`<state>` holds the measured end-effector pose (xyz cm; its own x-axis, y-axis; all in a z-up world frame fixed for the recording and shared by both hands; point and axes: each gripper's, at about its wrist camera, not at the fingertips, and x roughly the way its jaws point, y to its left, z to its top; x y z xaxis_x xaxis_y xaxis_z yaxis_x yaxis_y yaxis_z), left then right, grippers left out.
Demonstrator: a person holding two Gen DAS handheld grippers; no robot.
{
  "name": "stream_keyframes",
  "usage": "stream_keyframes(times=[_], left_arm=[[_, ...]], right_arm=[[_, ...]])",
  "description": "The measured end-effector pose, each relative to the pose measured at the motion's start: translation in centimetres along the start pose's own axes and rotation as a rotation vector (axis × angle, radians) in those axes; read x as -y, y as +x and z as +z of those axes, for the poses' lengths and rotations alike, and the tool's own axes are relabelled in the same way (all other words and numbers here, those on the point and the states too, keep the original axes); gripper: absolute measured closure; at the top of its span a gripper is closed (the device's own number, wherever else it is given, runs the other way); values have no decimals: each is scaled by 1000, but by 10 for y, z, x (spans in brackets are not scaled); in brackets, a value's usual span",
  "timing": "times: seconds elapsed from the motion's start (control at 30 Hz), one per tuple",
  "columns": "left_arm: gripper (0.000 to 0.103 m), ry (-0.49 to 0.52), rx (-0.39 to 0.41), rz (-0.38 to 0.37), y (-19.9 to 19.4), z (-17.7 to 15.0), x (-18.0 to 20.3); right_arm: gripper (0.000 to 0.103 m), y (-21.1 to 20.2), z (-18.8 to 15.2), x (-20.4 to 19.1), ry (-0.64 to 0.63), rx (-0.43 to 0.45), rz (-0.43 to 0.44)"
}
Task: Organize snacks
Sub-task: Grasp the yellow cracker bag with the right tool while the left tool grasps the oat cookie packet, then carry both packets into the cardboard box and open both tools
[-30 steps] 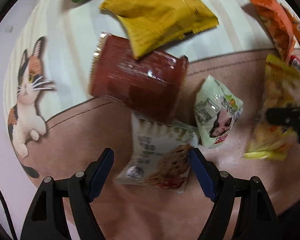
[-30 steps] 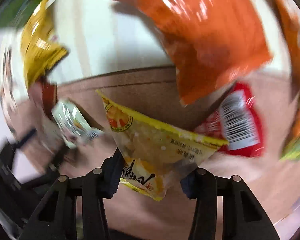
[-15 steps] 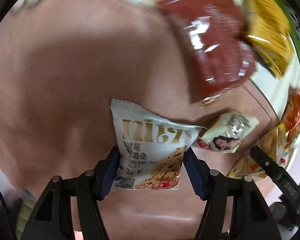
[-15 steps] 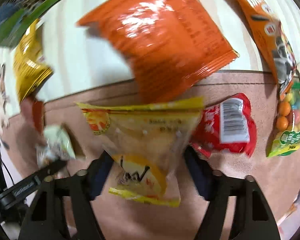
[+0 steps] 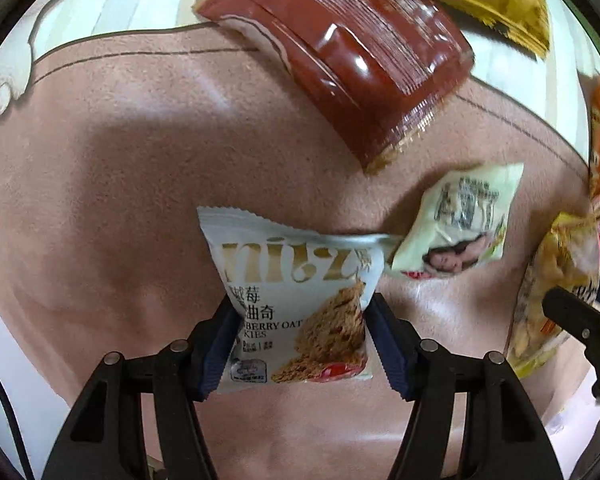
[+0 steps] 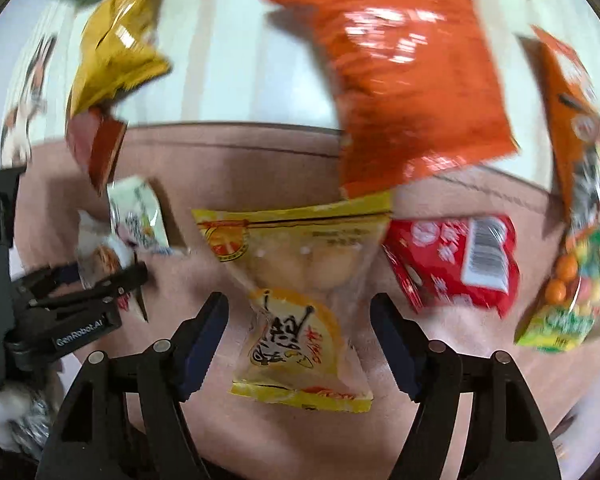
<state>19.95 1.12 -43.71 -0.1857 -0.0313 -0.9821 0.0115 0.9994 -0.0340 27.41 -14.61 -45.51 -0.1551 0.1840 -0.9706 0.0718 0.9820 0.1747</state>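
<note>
- The left gripper (image 5: 300, 344) is clenching its jaws on a white cookie packet (image 5: 296, 300), low in the frame's centre.
- The right gripper (image 6: 298, 340) is sitting with jaws released, either side of a yellow snack bag (image 6: 300, 300) and not touching it.
- A brown packet (image 5: 352, 60) is lying at upper centre, a pale green packet (image 5: 460, 224) just right of the cookies.
- An orange bag (image 6: 404, 72) is blurring across the upper right, overlapping the yellow bag's top edge; a red packet (image 6: 456, 260) is lying beside it.

bare brown mat (image 5: 120, 184) left of oat cookie packet (image 5: 296, 312), dark red packet (image 5: 340, 48) and pale sachet (image 5: 460, 224) crowding ahead and right
</note>
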Motion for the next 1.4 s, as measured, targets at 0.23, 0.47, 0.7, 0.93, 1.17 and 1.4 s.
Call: stream_keyframes(times=[0.23,0.47,0.7,0.93,1.17,1.4], left_arm=[[41,4,13,15,-19,31,-22],[52,18,53,45,-30,46,-6],[53,28,71,8,-52,40,4],[53,-18,89,-95,-97,24,-12],[53,10,243,-245,-208,38,-3],[53,109,470,-301,-323,79,12]], right_arm=[[27,5,-12,30,112,6,9],[55,24,-8,5,76,62,-29],[63,16,-19,-1,66,57,48],[63,-23,-21,23,68,74,171],[63,-133,-2,38,57,178,352],[63,-259,60,33,14,418,410]])
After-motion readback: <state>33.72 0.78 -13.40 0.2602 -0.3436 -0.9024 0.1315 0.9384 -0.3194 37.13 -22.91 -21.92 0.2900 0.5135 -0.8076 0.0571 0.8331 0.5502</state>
